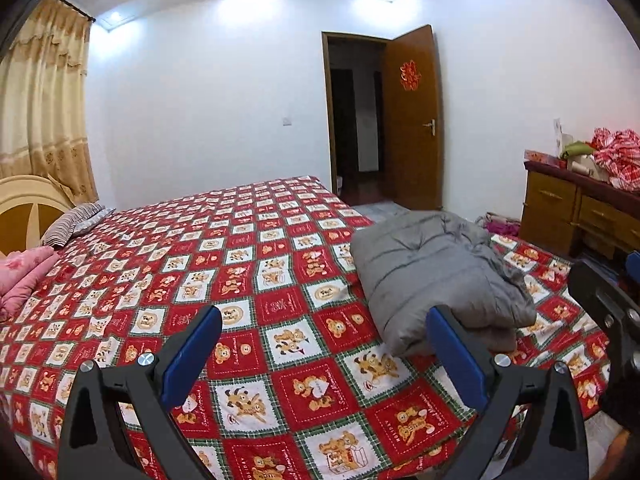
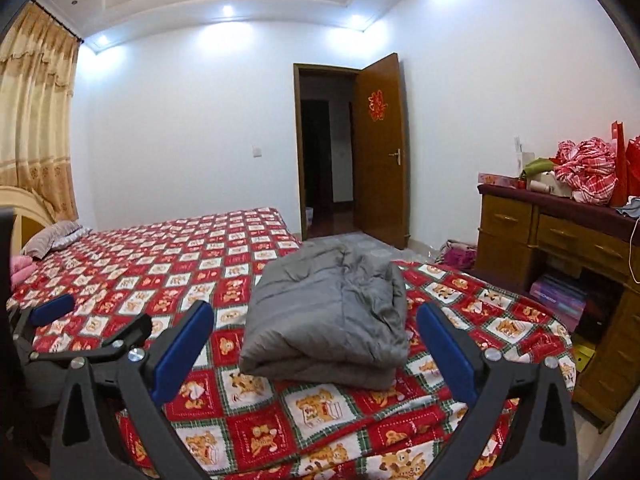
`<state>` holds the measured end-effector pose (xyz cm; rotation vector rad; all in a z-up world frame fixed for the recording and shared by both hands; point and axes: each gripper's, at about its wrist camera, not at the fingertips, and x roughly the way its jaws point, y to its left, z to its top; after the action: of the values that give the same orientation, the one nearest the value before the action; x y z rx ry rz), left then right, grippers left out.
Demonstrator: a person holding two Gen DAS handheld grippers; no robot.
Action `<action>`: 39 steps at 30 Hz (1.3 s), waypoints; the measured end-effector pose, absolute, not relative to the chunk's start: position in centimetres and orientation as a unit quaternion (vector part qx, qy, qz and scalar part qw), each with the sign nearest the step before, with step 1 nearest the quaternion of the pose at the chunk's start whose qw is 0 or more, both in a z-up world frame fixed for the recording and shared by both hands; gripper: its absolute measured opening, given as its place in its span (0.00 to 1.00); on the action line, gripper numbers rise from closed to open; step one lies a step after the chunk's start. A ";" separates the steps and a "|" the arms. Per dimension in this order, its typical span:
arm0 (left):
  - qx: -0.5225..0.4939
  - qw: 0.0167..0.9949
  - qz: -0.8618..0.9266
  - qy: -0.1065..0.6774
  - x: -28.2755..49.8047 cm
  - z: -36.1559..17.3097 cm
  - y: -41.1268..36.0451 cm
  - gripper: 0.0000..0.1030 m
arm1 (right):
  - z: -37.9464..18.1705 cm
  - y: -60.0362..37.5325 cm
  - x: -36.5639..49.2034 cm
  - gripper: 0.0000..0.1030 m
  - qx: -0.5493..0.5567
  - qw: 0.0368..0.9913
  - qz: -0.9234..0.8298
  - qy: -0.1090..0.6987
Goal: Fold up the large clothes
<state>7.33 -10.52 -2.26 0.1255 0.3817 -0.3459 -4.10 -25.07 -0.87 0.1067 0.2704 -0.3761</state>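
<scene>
The left claw (image 1: 324, 344) is spread wide and holds nothing; it hovers above the bed (image 1: 248, 264), with the gray padded jacket (image 1: 436, 276) just to its right. The right claw (image 2: 314, 344) is equally wide open and empty, aimed straight at the near folded edge of the same jacket (image 2: 328, 316). The jacket lies folded into a thick bundle near the right, near corner of the bed, on the red bear-print bedspread (image 2: 256, 432). Expected handling: soft, bulky, light, springy fill, likely slippery shell. Grip the stacked near edge through all layers; a shallow pinch may slip. To the far right, a wooden dresser (image 2: 560, 240) carries red checked cloth (image 2: 588, 174); its open recess holds boxes (image 2: 560, 300).
</scene>
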 end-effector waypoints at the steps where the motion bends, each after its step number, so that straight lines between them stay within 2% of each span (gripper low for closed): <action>1: 0.058 0.965 -0.174 0.189 7.2 -2.2 -10.5 0.99 | -0.8 -25.1 -4.2 1.00 0.054 0.972 -0.187 0.130; 13: 0.059 0.965 -0.182 0.179 6.2 -1.7 -10.8 0.99 | -0.1 -24.7 -5.0 1.00 0.037 0.974 -0.200 0.104; 39: 0.053 0.963 -0.188 0.187 6.2 -1.7 -10.6 0.99 | -0.5 -25.8 -4.7 1.00 0.057 0.971 -0.200 0.120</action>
<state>6.18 -10.61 -1.72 0.1066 0.3781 -0.3804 -4.70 -25.79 -0.48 0.1142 0.2421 -0.4043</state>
